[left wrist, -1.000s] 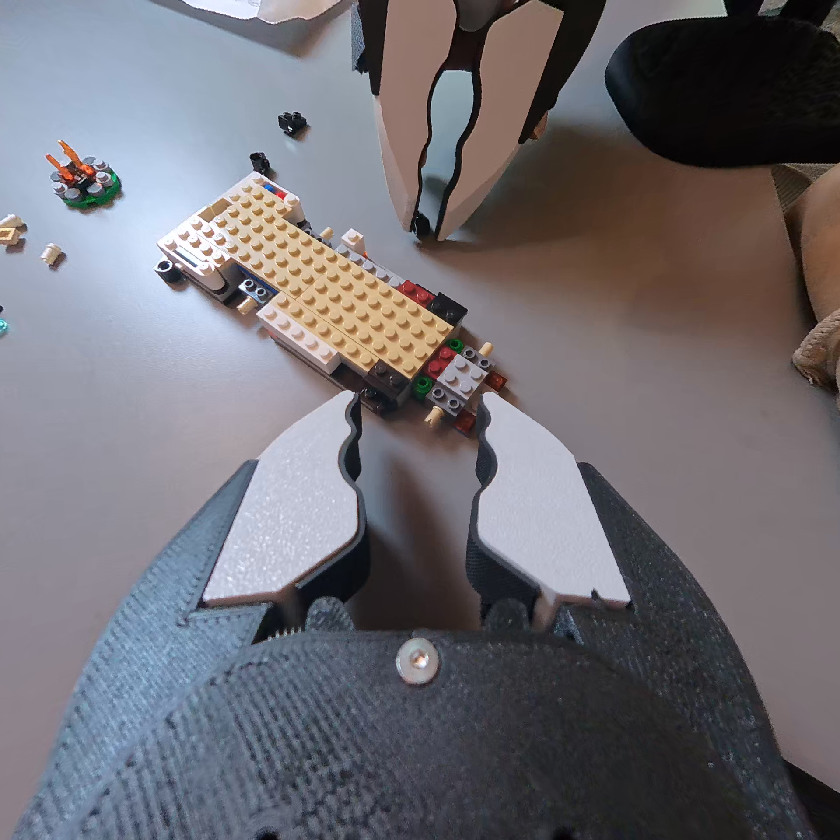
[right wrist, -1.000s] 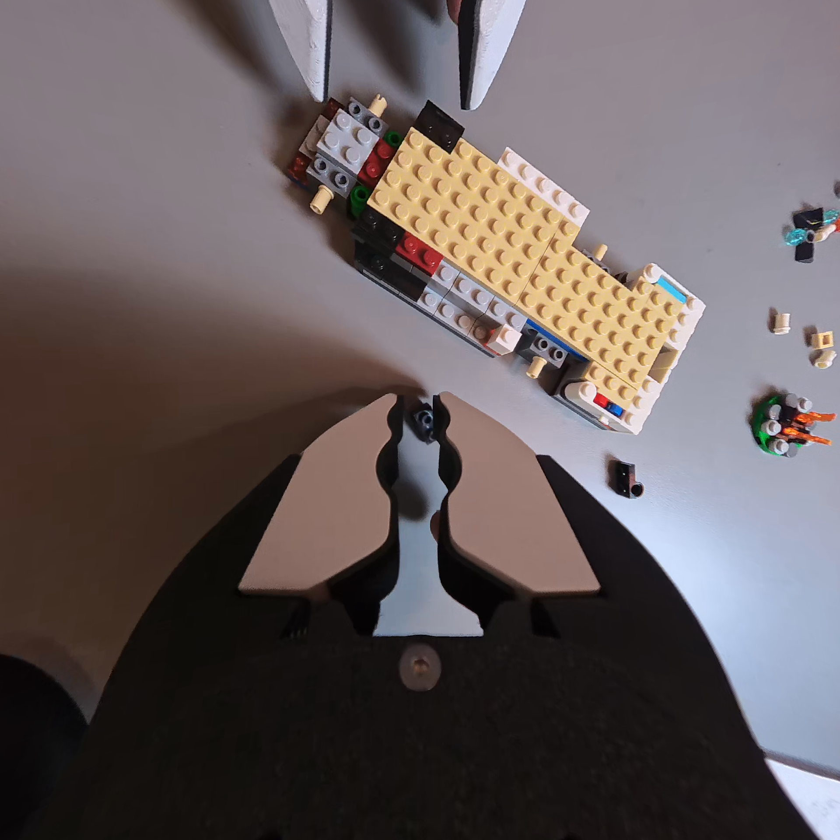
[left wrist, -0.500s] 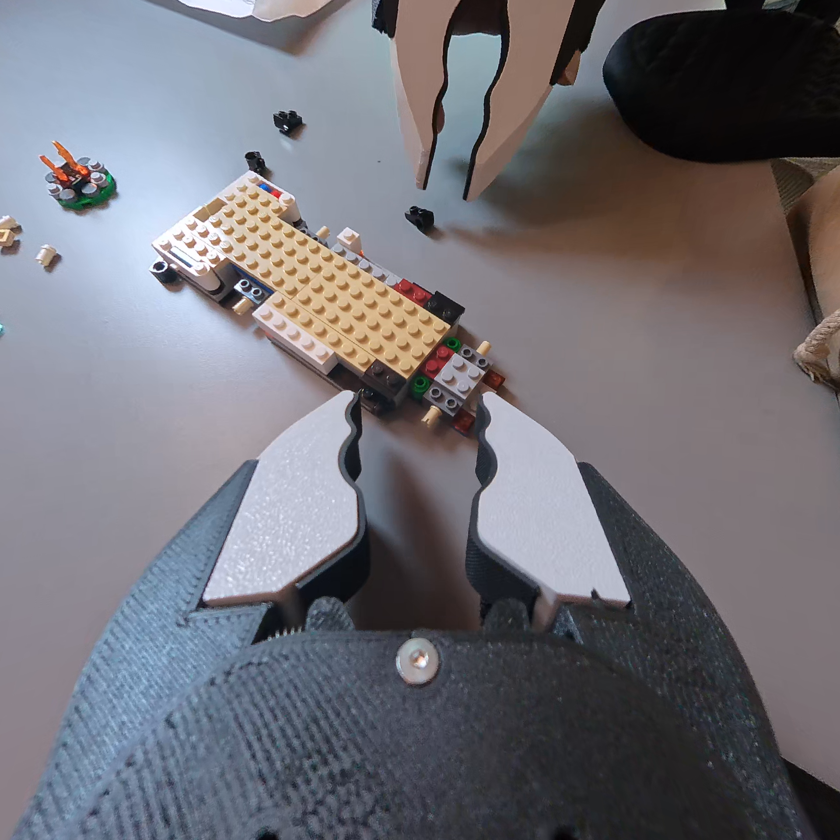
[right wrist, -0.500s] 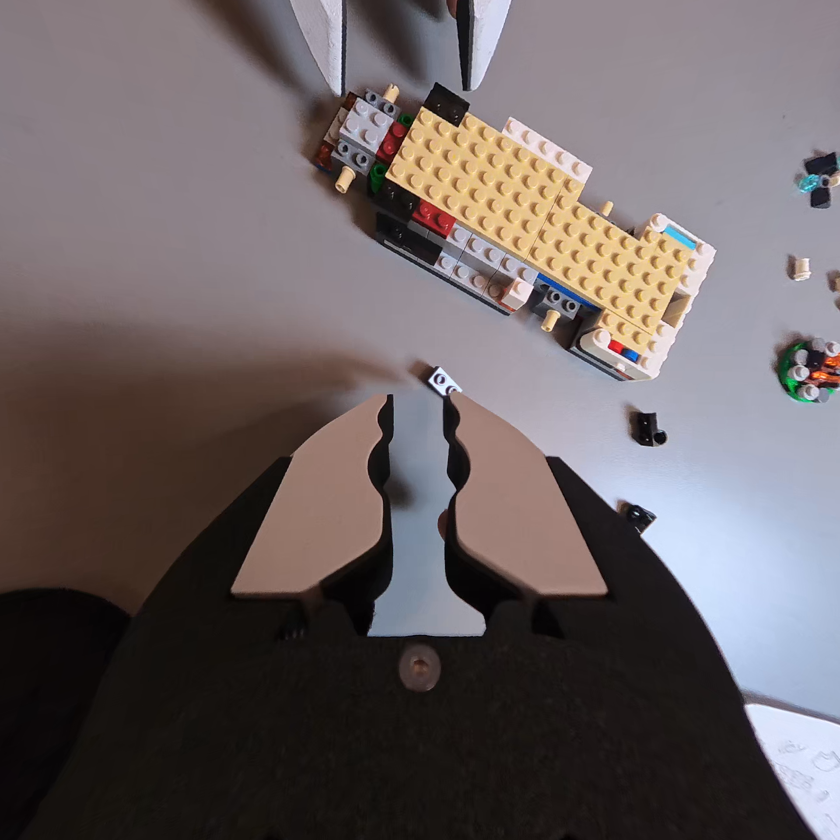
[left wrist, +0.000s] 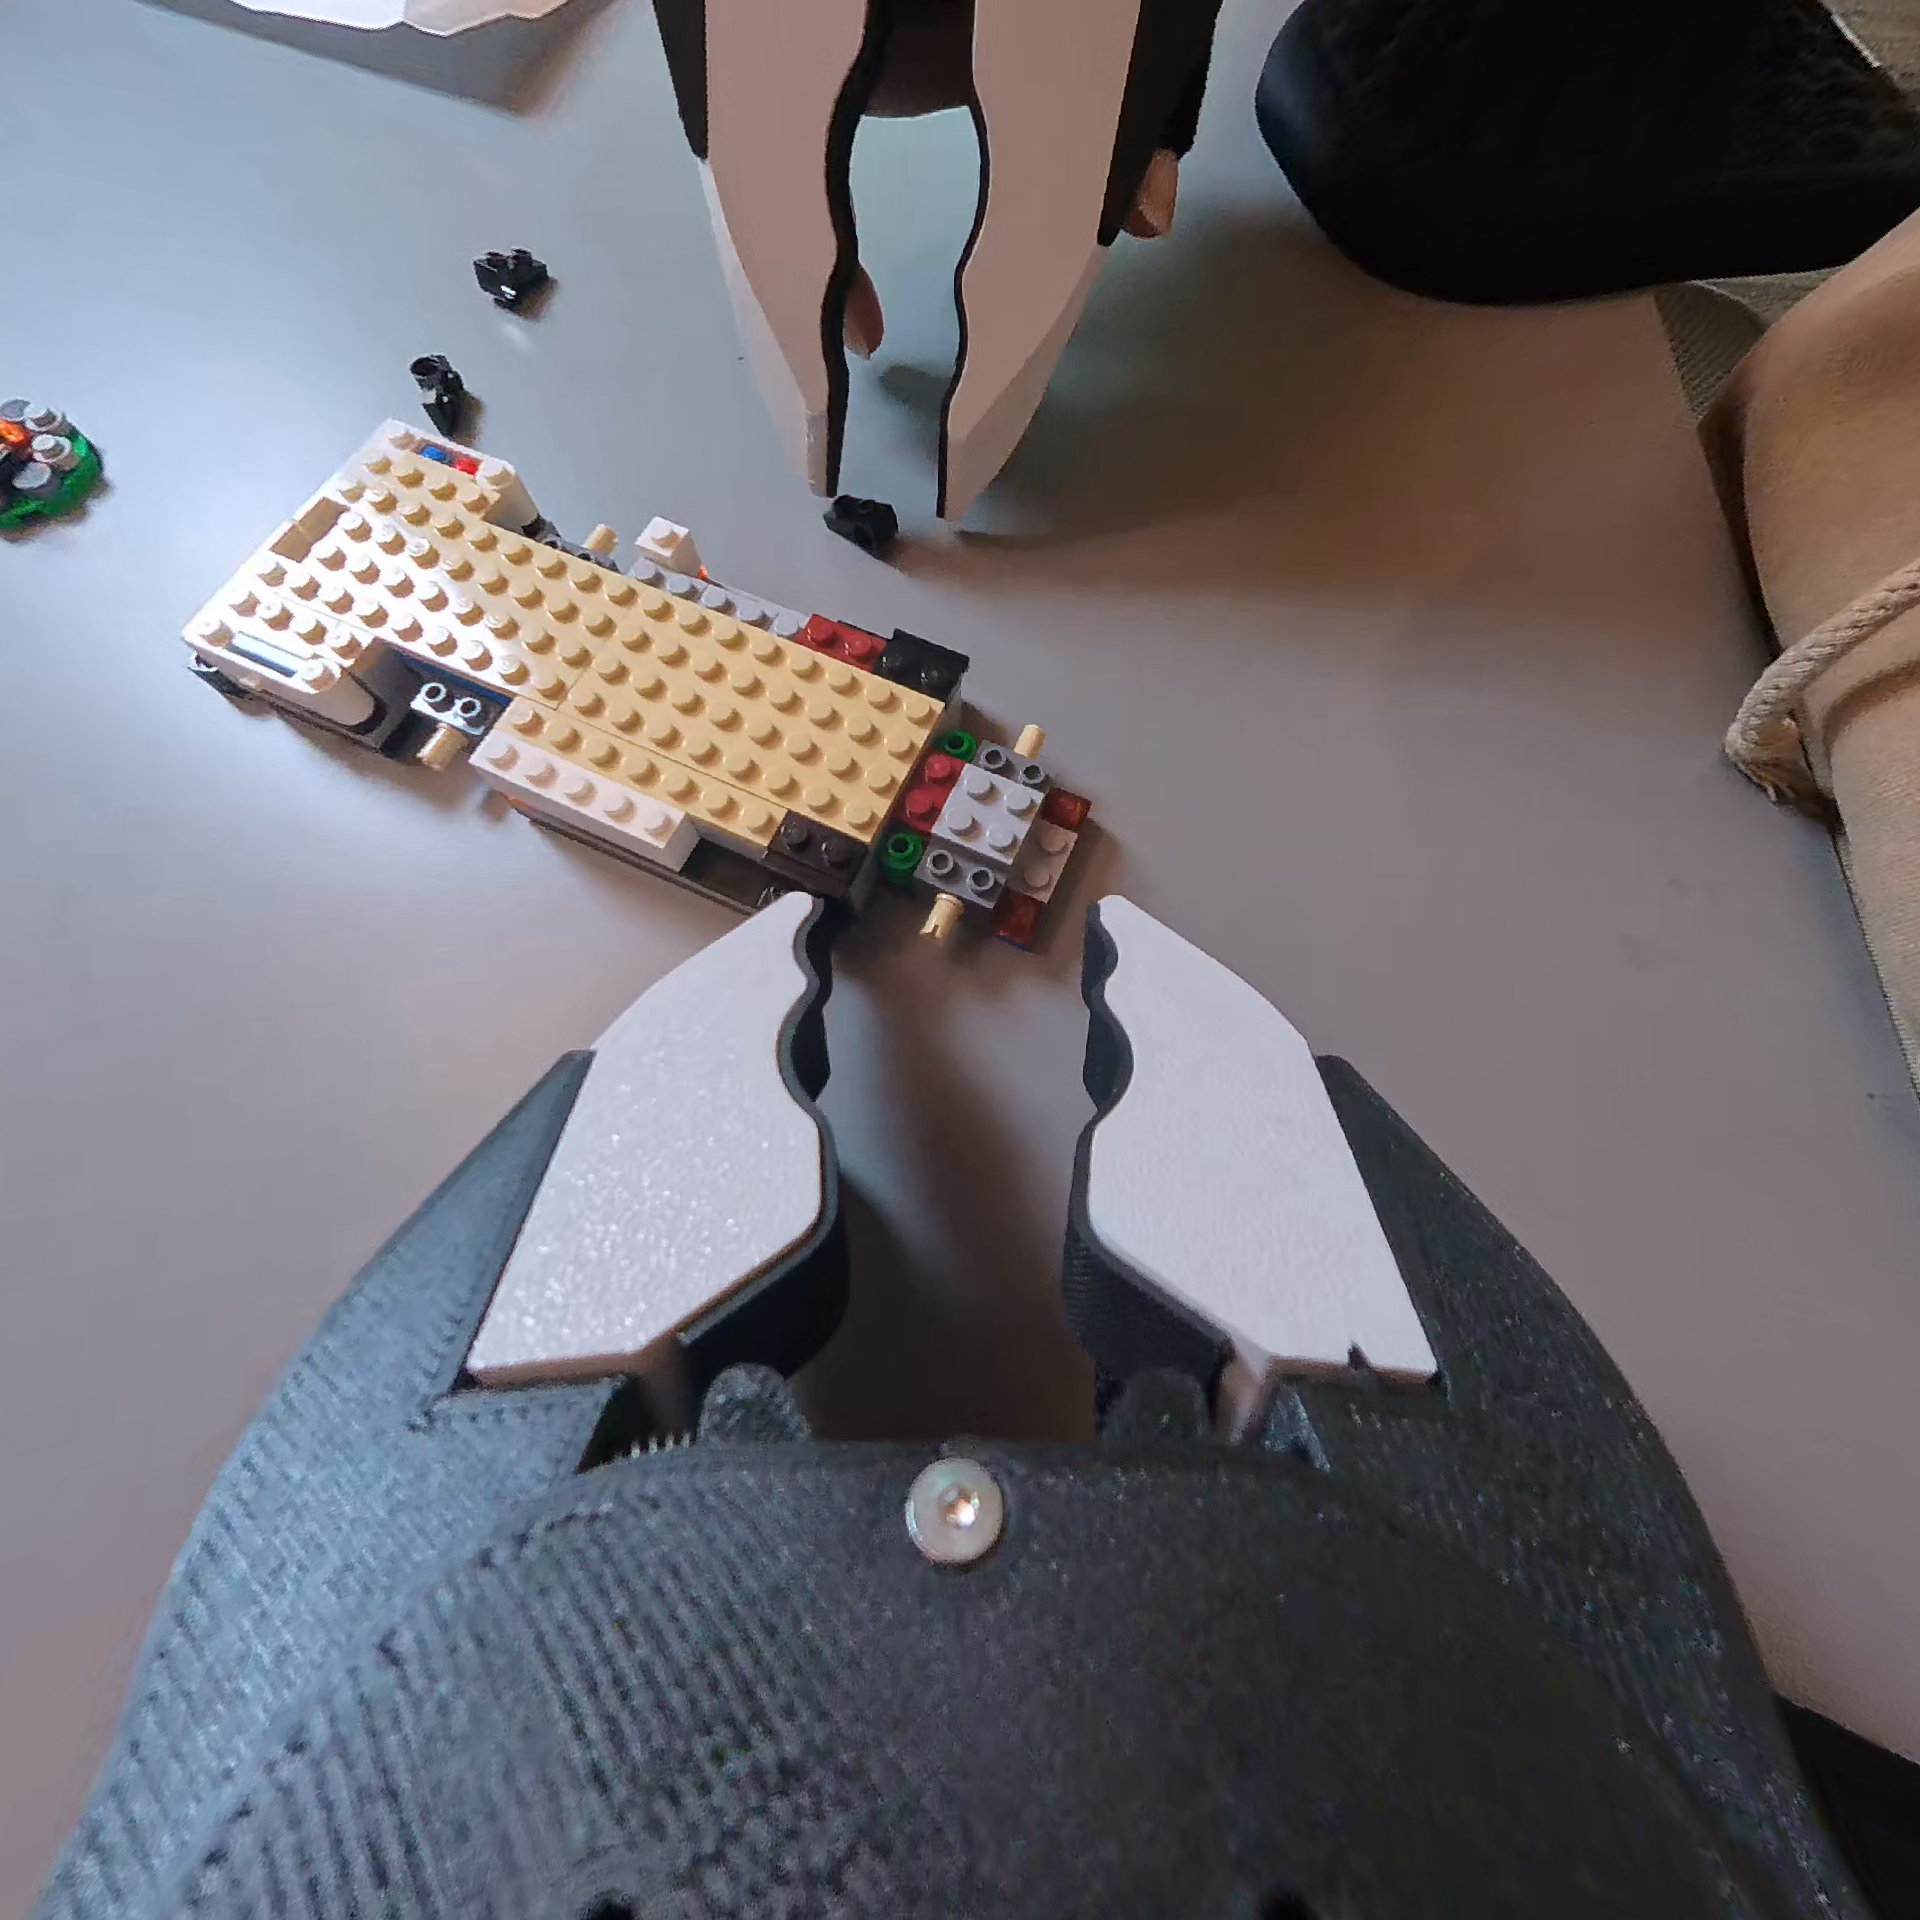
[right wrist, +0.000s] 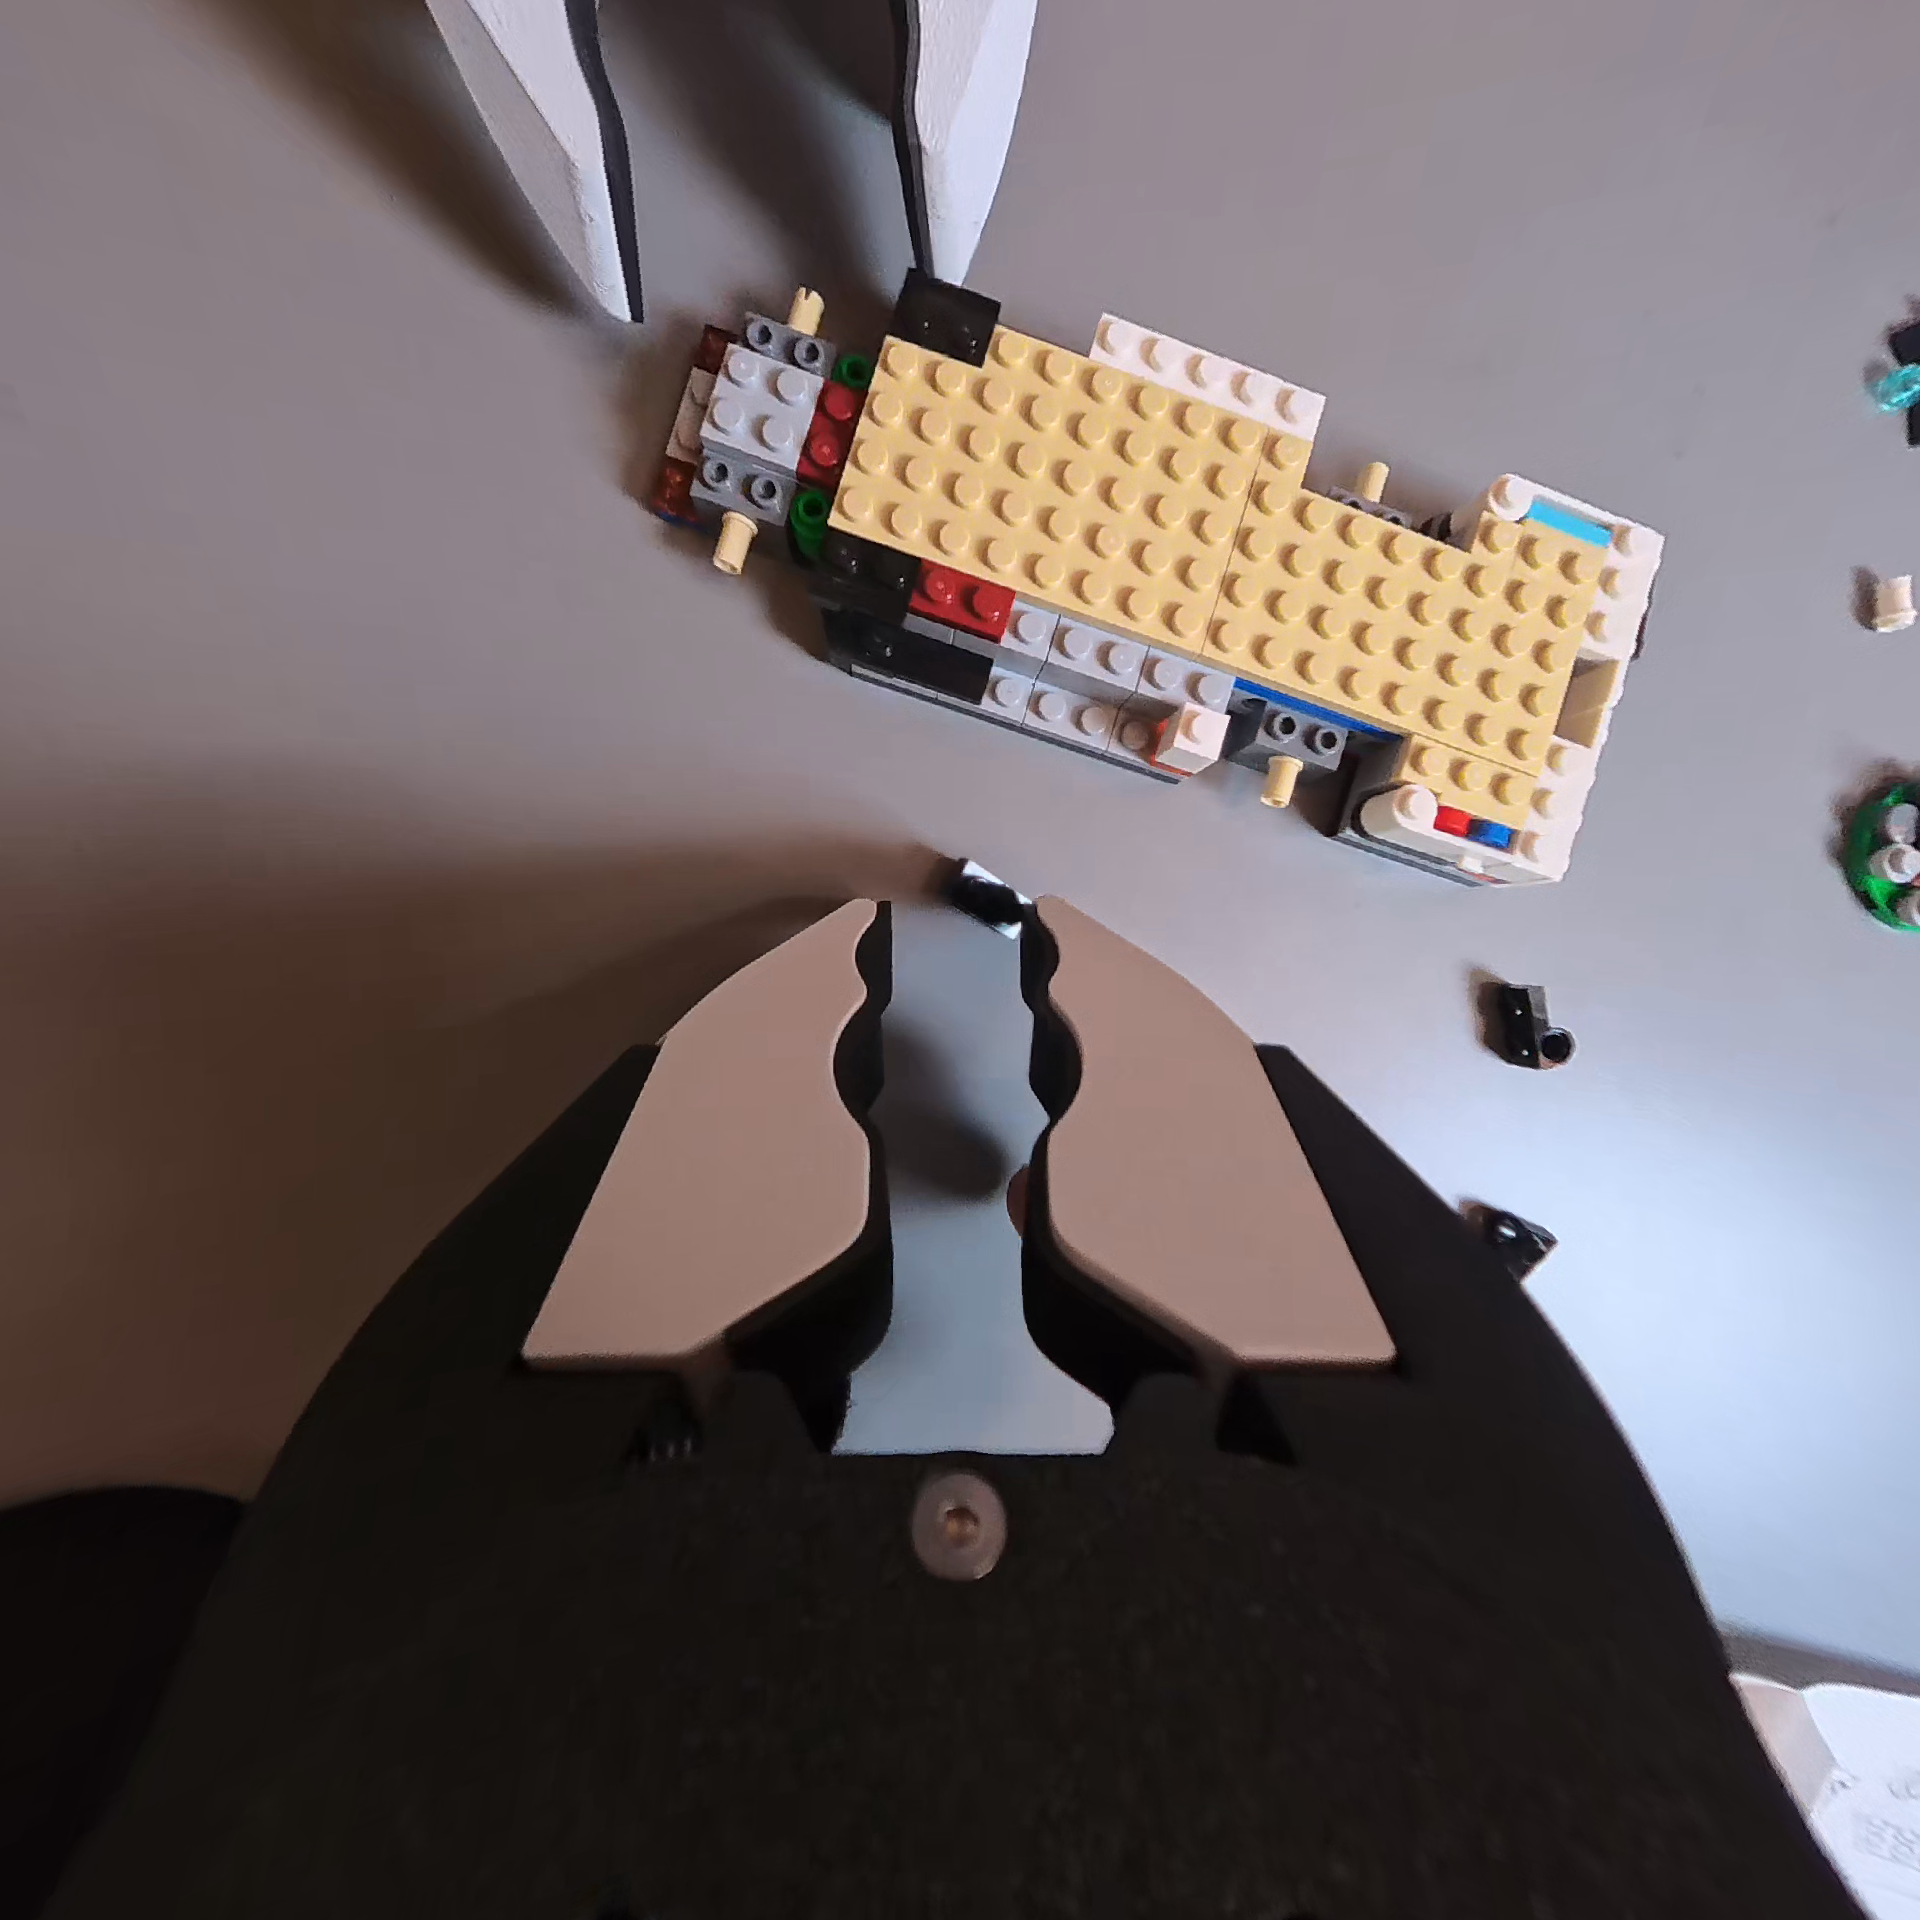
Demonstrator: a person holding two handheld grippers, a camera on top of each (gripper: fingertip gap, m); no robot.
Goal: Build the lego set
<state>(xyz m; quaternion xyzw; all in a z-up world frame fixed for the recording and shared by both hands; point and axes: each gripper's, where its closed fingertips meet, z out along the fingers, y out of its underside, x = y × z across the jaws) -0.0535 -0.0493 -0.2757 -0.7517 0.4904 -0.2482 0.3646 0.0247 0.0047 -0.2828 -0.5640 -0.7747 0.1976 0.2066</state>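
Note:
A long tan-topped brick model lies on the grey table, with a grey, red and green block cluster at its near end. My left gripper is open and holds nothing. Its fingertips flank that near end, the left fingertip at the model's dark corner. It also shows in the right wrist view. My right gripper is open. A small black piece lies on the table at its fingertips, not clamped. In the left wrist view this piece sits under the right gripper.
Two loose black pieces lie right of my right gripper. A green round piece with grey studs, a cream piece and a turquoise piece lie farther right. Paper lies nearby. A person's leg is at the table's right. One gripper's finger ends stand about 10 cm off the other's.
My right gripper was shut on the small black piece, opened and left it on the table, rose, and has come back down to it. My left gripper stayed open at the model's end.

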